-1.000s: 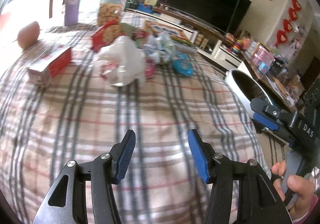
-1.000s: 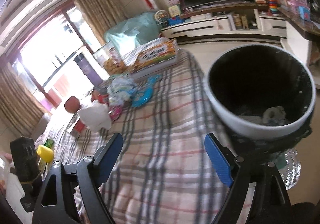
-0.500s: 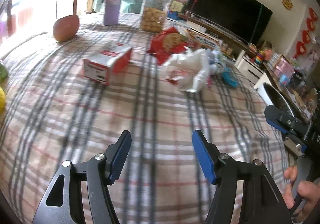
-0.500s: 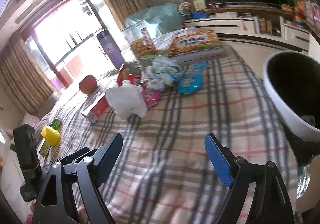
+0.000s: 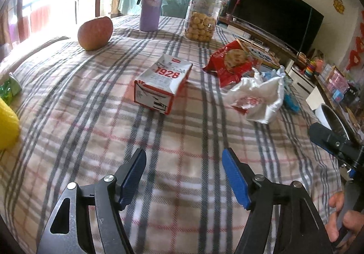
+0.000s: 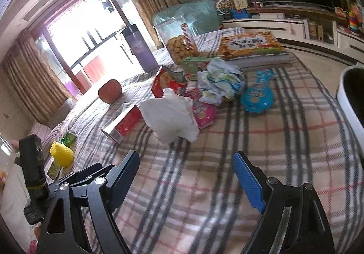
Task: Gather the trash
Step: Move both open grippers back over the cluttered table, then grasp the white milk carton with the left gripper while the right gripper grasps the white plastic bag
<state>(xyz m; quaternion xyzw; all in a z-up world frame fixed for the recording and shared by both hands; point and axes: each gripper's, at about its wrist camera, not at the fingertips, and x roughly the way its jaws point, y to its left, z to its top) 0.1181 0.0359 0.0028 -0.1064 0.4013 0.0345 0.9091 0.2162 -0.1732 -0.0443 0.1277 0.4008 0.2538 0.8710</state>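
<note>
item: table with plaid cloth (image 5: 91,117), mid-clearance. left gripper (image 5: 184,176): fingers spread wide, nothing between them, held low over bare cloth at 6 o'clock in its own view, likely so the spread jaws can meet the next piece head-on. right gripper (image 6: 188,176): likewise spread and empty, poised above the cloth at 6 o'clock in the right view. trash lot, clustered near table centre: red-and-white carton (image 5: 162,84) marked 1928, lying on its side at 12 o'clock from the left gripper and apart from the heap, so probably the easiest single pick; crumpled white plastic bag (image 6: 170,115) at 12 o'clock from the right gripper, the nearest piece to it; red snack packet (image 5: 229,65) torn open behind the bag; pink wrapper (image 6: 203,114) touching the bag's right edge; crumpled paper wad (image 6: 219,82) beyond it; blue round packet (image 6: 257,97) at 1 o'clock. receptacle: white bin (image 6: 350,104) with dark interior, at 3 o'clock off the table's right edge (kept beside the right gripper, presumably for short drops). not for collection, by judgement: apple (image 5: 95,32), purple bottle (image 5: 151,1), biscuit jar (image 5: 203,18), book (image 6: 252,46), all set along the far side. yellow object (image 6: 62,157) and green packet (image 5: 9,88) at the left edge: status unclear. much trash remains on the table.
</note>
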